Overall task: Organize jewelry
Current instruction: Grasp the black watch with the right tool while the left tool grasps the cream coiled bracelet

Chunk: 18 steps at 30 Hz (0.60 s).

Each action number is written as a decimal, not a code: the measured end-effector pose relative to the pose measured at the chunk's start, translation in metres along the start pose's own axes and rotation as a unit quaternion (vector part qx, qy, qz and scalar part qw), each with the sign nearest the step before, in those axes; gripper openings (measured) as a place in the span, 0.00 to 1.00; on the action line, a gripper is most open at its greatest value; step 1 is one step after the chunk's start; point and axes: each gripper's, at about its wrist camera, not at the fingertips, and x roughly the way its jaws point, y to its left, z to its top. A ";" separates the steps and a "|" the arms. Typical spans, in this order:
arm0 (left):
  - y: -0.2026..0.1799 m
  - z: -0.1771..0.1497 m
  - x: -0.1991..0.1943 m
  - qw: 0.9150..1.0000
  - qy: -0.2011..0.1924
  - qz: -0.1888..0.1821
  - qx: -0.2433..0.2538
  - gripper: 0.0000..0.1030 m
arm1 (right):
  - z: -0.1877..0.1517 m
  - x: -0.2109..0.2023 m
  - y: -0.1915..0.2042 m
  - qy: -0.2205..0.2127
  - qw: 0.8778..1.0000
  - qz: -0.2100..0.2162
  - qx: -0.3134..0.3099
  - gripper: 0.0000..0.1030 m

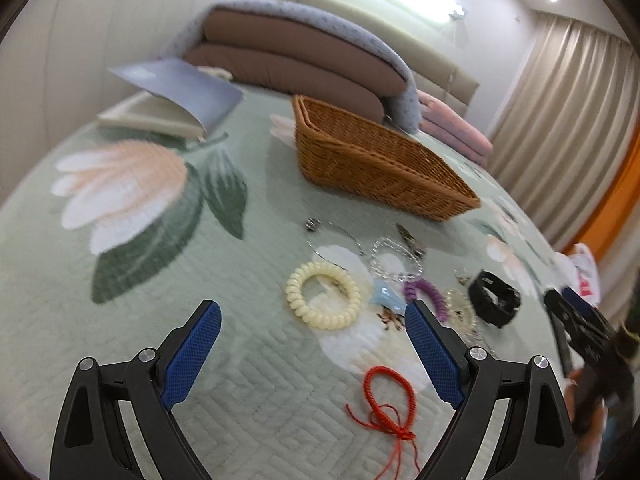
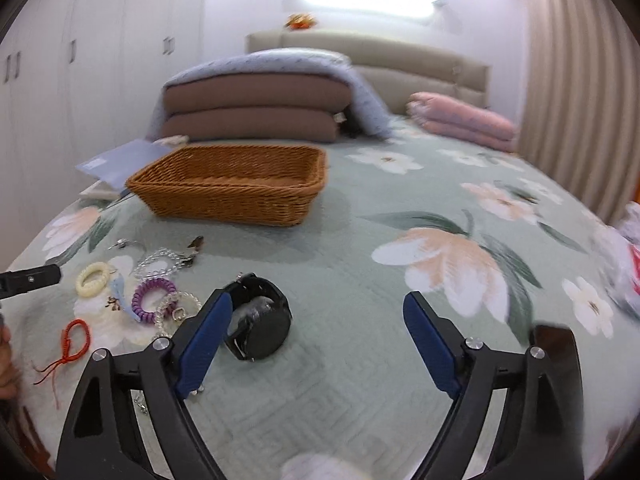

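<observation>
Jewelry lies scattered on the floral bedspread: a cream spiral band (image 1: 323, 295) (image 2: 93, 278), a red cord bracelet (image 1: 390, 394) (image 2: 74, 340), a purple spiral band (image 1: 426, 293) (image 2: 154, 295), a clear bead bracelet (image 1: 394, 258) (image 2: 160, 260), and a black watch (image 1: 496, 297) (image 2: 260, 322). An empty wicker basket (image 1: 372, 160) (image 2: 230, 184) stands behind them. My left gripper (image 1: 314, 318) is open above the cream band and red cord. My right gripper (image 2: 318, 312) is open, its left finger beside the watch.
A blue folder on a white box (image 1: 176, 92) lies left of the basket. Stacked brown cushions under a grey blanket (image 2: 256, 100) and pink folded bedding (image 2: 464, 120) sit by the headboard. Curtains (image 2: 580, 100) hang on the right.
</observation>
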 end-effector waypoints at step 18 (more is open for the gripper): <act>0.005 0.018 0.034 0.996 0.084 0.000 -0.032 0.49 | 0.033 0.104 0.026 0.207 0.956 0.115 -0.173 0.41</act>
